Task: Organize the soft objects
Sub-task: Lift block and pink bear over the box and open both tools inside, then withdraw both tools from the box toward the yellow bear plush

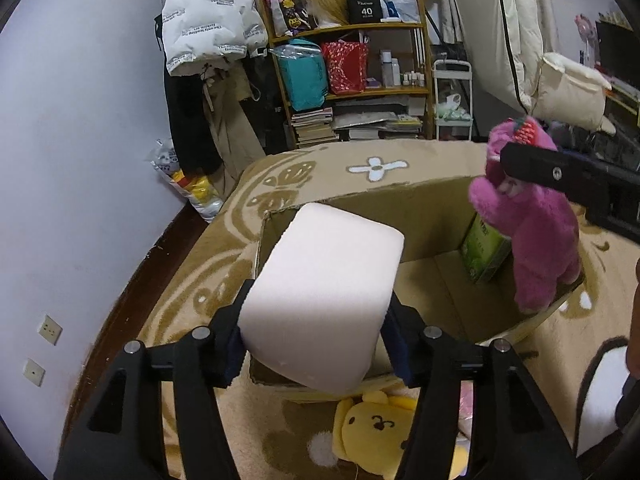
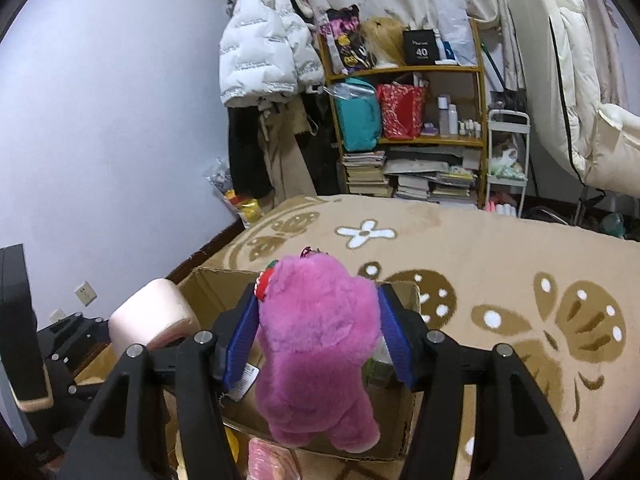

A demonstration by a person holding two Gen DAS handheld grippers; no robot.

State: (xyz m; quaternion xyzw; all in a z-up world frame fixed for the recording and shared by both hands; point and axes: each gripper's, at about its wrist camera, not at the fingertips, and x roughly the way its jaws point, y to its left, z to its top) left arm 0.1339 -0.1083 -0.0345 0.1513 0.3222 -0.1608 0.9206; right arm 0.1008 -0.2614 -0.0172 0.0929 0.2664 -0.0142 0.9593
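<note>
A pale pink foam block (image 1: 328,280) sits tilted between the pads of my left gripper (image 1: 320,300), over the near left corner of an open cardboard box (image 1: 400,220). Both pads press its sides. A magenta plush bear (image 2: 316,340) with a strawberry on its head hangs between the blue pads of my right gripper (image 2: 318,296), above the box (image 2: 216,288). In the left wrist view the bear (image 1: 536,240) dangles over the box's right rim. A green pack (image 1: 484,248) leans inside the box.
The box stands on a beige patterned blanket (image 2: 500,248). A yellow plush (image 1: 376,428) lies in front of the box, beside a pink item (image 2: 268,460). A cluttered shelf (image 1: 348,92) and a hanging white jacket (image 1: 208,20) stand behind.
</note>
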